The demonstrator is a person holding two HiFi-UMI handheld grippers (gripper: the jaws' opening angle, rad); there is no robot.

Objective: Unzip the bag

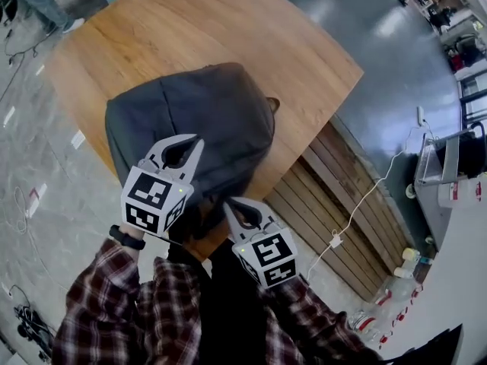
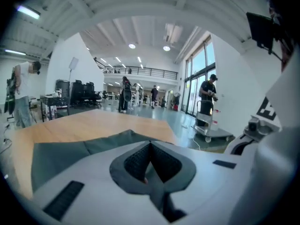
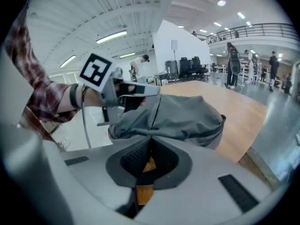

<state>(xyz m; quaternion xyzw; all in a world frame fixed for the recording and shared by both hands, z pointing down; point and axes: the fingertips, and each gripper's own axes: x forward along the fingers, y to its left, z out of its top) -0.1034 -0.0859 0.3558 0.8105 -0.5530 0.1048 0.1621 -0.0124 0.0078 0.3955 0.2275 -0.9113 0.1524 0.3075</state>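
Observation:
A grey backpack (image 1: 198,112) lies on the round wooden table (image 1: 190,21), close to its near edge. My left gripper (image 1: 196,144) rests on the bag's near top, its jaws shut with a ridge of the fabric pulled up to their tips. From the right gripper view, the left gripper (image 3: 152,92) sits at the peak of the bag (image 3: 187,116). In the left gripper view, the bag (image 2: 61,153) spreads just past the left gripper (image 2: 150,145). My right gripper (image 1: 230,205) hovers shut by the bag's near edge. Nothing shows between the right gripper (image 3: 150,143) jaws.
Wooden slats (image 1: 342,204) lean beside the table at the right. A white cable with a plug block (image 1: 335,240) runs across the floor. Bottles (image 1: 403,280) and a cart (image 1: 449,166) stand further right. A person (image 2: 208,95) stands by a trolley in the hall.

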